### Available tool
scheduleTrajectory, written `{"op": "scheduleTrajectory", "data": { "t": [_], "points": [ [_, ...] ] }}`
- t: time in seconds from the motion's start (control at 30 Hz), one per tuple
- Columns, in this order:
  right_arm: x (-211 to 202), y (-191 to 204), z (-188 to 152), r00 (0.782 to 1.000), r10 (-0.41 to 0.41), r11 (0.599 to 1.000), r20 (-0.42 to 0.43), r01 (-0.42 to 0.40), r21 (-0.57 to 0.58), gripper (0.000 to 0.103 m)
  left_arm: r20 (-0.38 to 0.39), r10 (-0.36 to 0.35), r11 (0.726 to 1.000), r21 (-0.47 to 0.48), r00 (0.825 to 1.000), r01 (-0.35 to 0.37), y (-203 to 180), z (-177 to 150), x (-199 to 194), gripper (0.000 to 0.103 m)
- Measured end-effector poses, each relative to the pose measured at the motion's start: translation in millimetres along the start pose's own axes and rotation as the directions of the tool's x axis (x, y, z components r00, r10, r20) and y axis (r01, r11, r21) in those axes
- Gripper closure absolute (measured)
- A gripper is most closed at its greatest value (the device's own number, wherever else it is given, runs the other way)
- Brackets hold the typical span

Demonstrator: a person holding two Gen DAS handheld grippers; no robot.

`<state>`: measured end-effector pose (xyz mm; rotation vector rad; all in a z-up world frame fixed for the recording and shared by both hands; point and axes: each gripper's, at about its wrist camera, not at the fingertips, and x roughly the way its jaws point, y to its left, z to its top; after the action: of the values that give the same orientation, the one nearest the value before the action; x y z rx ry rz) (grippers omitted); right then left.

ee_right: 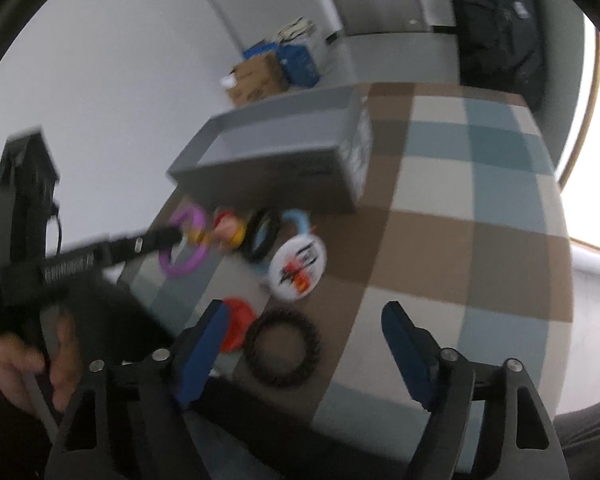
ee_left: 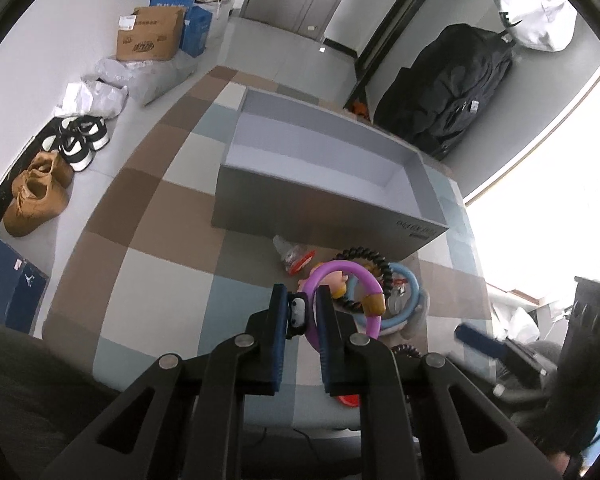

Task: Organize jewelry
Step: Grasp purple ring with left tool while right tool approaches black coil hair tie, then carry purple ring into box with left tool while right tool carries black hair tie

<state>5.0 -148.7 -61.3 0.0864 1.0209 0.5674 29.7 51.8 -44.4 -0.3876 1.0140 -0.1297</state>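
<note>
My left gripper point(ee_left: 300, 296) is shut on a purple ring point(ee_left: 364, 280), pinching it where a small black-and-white charm point(ee_left: 298, 312) sits. The right wrist view shows the same grip on the purple ring point(ee_right: 188, 240). Around it lie a pink-and-yellow figure point(ee_right: 230, 234), a black coil tie point(ee_right: 262, 236), a blue ring point(ee_right: 298, 220) and a white round badge point(ee_right: 298, 266). My right gripper point(ee_right: 305, 308) stands open above a second black coil tie point(ee_right: 282, 350), not touching it. A red disc point(ee_right: 238, 322) lies by its left finger. The grey open box point(ee_left: 328, 216) stands just behind the pile.
The items lie on a checked brown, blue and cream cloth point(ee_right: 460, 240). Shoes point(ee_left: 40, 192), cardboard boxes point(ee_left: 148, 36) and plastic bags sit on the floor at the left. A black bag point(ee_left: 452, 88) leans at the back right. A hand point(ee_right: 24, 364) holds the left gripper.
</note>
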Motion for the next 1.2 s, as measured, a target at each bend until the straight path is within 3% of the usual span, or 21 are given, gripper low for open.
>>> {"op": "scheduleTrajectory", "data": {
  "t": [0.27,0.33,0.47,0.57,0.6,0.67,0.97,1.2],
  "points": [
    [12.9,35.4,-15.8,0.995,-0.085,0.976,-0.042,0.075,-0.202,0.03,0.029,-0.023,1.0,-0.007,0.999,0.023,0.4,2.9,-5.4,0.093],
    [17.4,39.2,-18.0,0.992,-0.113,0.969,-0.054,0.098,-0.229,0.037,0.034,-0.028,1.0,-0.008,0.999,0.028,0.2,3.2,-7.0,0.093],
    [25.7,41.4,-23.6,0.982,-0.169,0.955,-0.08,0.143,-0.259,0.039,0.041,-0.037,0.999,-0.009,0.999,0.037,-1.3,2.8,-8.3,0.093],
    [27.3,51.5,-28.7,0.973,-0.221,0.929,-0.068,0.189,-0.319,0.05,0.039,-0.04,0.999,-0.009,0.998,0.04,-2.1,2.2,-7.7,0.093],
    [27.1,54.3,-29.8,0.975,-0.213,0.927,-0.063,0.181,-0.329,0.055,0.039,-0.041,0.999,-0.008,0.998,0.042,-2.5,2.4,-7.7,0.093],
    [25.9,56.2,-30.1,0.973,-0.224,0.921,-0.055,0.193,-0.339,0.056,0.043,-0.04,0.999,-0.007,0.998,0.041,-3.6,2.7,-8.4,0.093],
    [4.8,35.1,-18.9,0.989,-0.147,0.969,-0.029,0.138,-0.206,0.059,0.042,-0.035,0.999,-0.02,0.999,0.035,-3.5,2.5,-8.4,0.093],
    [-9.8,12.4,-9.8,0.999,-0.04,0.998,-0.021,0.039,-0.056,0.059,0.051,-0.028,0.999,-0.019,0.998,0.029,-7.3,3.4,-8.7,0.093]
  ]
}}
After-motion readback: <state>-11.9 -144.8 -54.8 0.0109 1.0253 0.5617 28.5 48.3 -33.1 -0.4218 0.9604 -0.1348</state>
